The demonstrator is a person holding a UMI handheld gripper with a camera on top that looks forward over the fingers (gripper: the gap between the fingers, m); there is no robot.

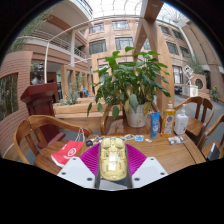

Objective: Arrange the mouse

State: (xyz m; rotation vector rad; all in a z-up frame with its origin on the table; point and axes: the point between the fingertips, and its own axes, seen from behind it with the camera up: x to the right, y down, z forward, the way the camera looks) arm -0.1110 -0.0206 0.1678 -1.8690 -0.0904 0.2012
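Observation:
My gripper [112, 162] is shut on a beige computer mouse [113, 160], which sits lengthwise between the two magenta pads [91, 159]. Both fingers press against its sides. The mouse is held above a wooden table [170, 155], with its front end pointing away from me towards a potted plant.
A large green potted plant [130, 85] stands at the table's far edge. Bottles [155, 122] and a white jar [181, 121] stand to the right. A red and white object [68, 152] lies on the left. Wooden chairs [40, 130] flank the table. Brick buildings rise behind.

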